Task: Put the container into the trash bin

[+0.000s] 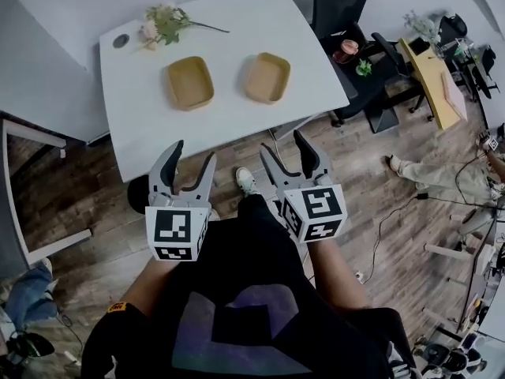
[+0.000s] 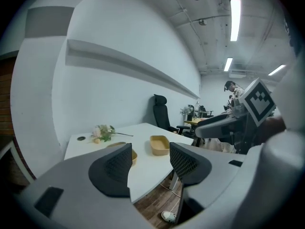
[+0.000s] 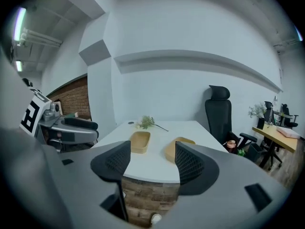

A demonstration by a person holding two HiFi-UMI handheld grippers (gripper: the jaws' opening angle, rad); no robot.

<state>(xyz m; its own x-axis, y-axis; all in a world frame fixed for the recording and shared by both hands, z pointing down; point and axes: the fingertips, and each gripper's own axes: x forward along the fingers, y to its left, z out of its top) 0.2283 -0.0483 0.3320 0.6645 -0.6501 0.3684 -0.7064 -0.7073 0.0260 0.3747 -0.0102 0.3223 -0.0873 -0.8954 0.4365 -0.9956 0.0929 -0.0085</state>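
On table [image 1: 229, 129], two tan containers [image 1: 189, 83]

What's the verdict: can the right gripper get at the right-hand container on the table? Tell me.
Probably yes. The right gripper, open and empty, hangs short of the table edge, with nothing between it and the right-hand container.

One white table [image 1: 237, 129] carries two tan containers [image 1: 189, 83] [image 1: 267, 77] at its middle and one flower sprig [image 1: 166, 24] by its far edge. Two grippers: left gripper [image 1: 194, 151], right gripper [image 1: 282, 140].
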